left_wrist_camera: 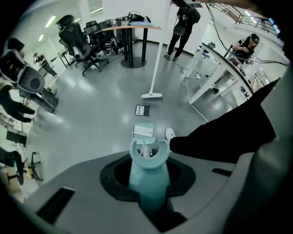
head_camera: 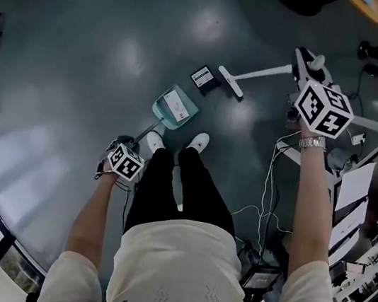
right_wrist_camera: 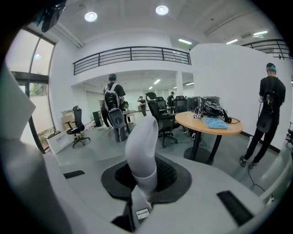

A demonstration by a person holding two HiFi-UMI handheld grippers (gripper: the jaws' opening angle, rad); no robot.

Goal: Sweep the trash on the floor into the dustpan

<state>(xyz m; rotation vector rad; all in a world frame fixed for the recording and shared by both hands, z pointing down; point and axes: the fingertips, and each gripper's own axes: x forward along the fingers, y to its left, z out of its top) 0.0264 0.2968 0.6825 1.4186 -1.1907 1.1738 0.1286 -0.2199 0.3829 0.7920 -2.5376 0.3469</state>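
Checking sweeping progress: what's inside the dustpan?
One white card lies inside the teal dustpan. A dark flat piece sits outside it on the floor, near the broom. Whatever is under the card is covered.

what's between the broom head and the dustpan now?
One flat black packet, white-labelled, on the floor between broom head and dustpan; seen in head and left gripper views.

Open-plan office. Evidence: black swivel chairs [left_wrist_camera: 87, 36]; round wooden surface [right_wrist_camera: 208, 123] on a pedestal, carrying equipment; long white work surfaces [left_wrist_camera: 215, 68]; railed mezzanine [right_wrist_camera: 132, 54]; recessed ceiling lights [right_wrist_camera: 90, 16]; polished grey floor [left_wrist_camera: 91, 114].
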